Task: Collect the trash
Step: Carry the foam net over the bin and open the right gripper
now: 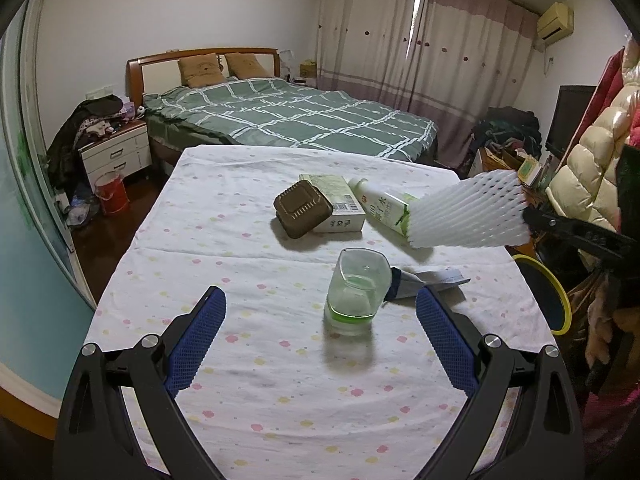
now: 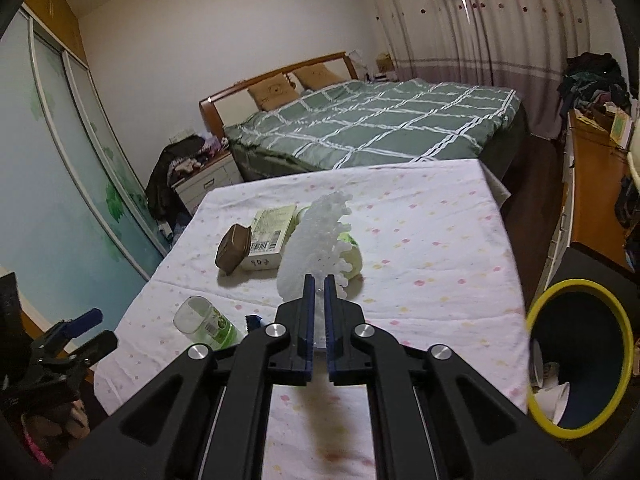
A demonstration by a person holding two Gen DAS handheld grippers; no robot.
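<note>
While the right gripper [image 2: 319,280] pinches a white foam mesh sleeve [image 2: 316,236] between nearly closed blue pads, the sleeve hangs lifted above the table [image 2: 440,248] — a surface draped in a white cloth with pastel dots. The left gripper [image 1: 320,304] hovers low over the near end of the table, its jaws spread wide and empty. Between its fingers, farther along, stands a clear plastic cup with a green band [image 1: 358,292], touching a crumpled paper wrapper [image 1: 428,280]. Beyond lie a brown ridged plastic box [image 1: 303,210], leaning on a pale green carton [image 1: 338,202], and a white bottle [image 1: 380,204] on its side. A dark bin with a yellow rim [image 2: 580,356] sits just beside the table's right edge.
</note>
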